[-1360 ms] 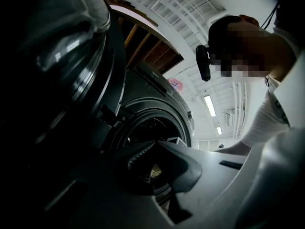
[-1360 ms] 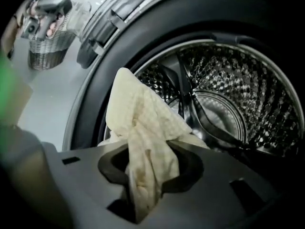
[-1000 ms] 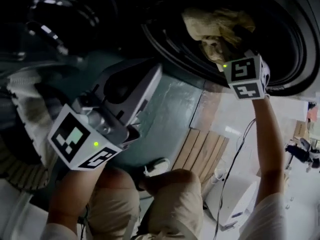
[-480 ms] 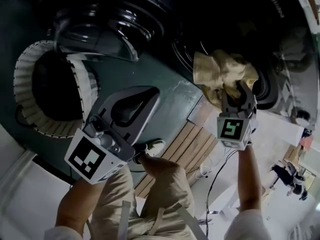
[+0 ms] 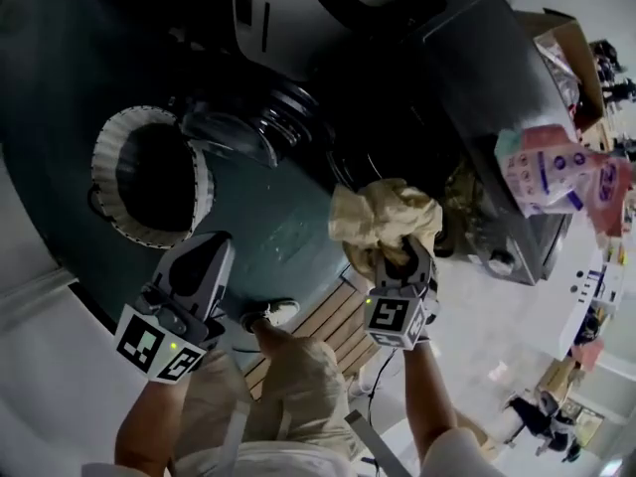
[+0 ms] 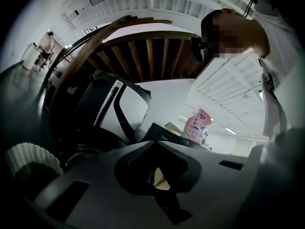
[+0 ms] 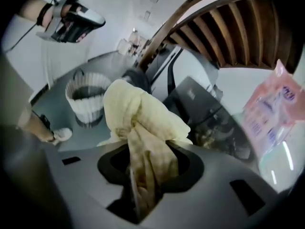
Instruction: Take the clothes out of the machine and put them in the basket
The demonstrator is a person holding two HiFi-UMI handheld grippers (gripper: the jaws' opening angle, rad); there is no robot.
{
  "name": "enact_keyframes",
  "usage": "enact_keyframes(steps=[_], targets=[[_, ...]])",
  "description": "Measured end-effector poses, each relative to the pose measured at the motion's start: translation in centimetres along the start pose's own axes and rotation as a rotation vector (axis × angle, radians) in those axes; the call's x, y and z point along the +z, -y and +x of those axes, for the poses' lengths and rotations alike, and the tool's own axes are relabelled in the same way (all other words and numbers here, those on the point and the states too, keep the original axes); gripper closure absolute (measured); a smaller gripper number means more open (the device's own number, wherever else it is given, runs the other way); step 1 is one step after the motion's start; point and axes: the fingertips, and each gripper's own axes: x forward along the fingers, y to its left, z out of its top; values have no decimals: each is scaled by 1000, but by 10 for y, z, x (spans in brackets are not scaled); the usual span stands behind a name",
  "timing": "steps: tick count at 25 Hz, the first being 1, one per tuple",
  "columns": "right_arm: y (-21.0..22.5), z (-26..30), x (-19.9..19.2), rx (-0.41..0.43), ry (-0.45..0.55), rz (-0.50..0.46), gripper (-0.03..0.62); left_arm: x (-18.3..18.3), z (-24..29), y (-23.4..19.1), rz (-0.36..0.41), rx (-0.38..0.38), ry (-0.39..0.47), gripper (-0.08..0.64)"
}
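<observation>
White ribbed basket stands open at left, awaiting laundry. Left gripper, jaws closed and empty, hovers nearby. Right gripper clamps a bunched yellow garment in its jaws, clear of the washing machine, evidently for transfer.

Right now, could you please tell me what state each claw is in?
Left claw: closed, empty.
Right claw: closed on the yellow cloth.
</observation>
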Motion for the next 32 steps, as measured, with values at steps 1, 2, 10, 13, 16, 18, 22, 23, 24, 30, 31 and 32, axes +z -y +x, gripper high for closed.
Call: enact_keyframes(steps=[1, 2, 10, 13, 16, 18, 22, 23, 24, 30, 31, 32], targets=[[4, -13, 13, 10, 21, 13, 443, 17, -11, 5, 4, 32, 17, 546], [6, -26, 27, 21, 44, 25, 443, 35, -23, 10, 10, 66, 36, 546], [-6, -84, 182, 153, 248, -9, 443, 149, -140, 11, 42, 317, 214, 546], [-20, -109, 235, 200, 313, -53, 442, 168, -175, -2, 14, 376, 262, 546], [-31, -126, 285, 233, 373, -124, 442, 182, -196, -21, -36, 423, 329, 546], [-36, -133, 312, 244, 396, -168, 442, 191, -204, -34, -63, 445, 364, 546], [-47, -136, 354, 263, 428, -195, 442, 206, -215, -51, -98, 448, 403, 546], [-51, -135, 361, 268, 433, -192, 442, 210, -217, -55, -96, 444, 409, 546], [-56, -133, 369, 275, 437, -190, 442, 213, -221, -59, -94, 446, 416, 546], [-92, -114, 422, 388, 505, -274, 442, 225, -244, -90, -130, 563, 509, 546], [-98, -108, 429, 411, 521, -291, 442, 226, -247, -92, -125, 586, 524, 546], [-104, -102, 436, 435, 535, -307, 442, 228, -249, -94, -117, 612, 535, 546]])
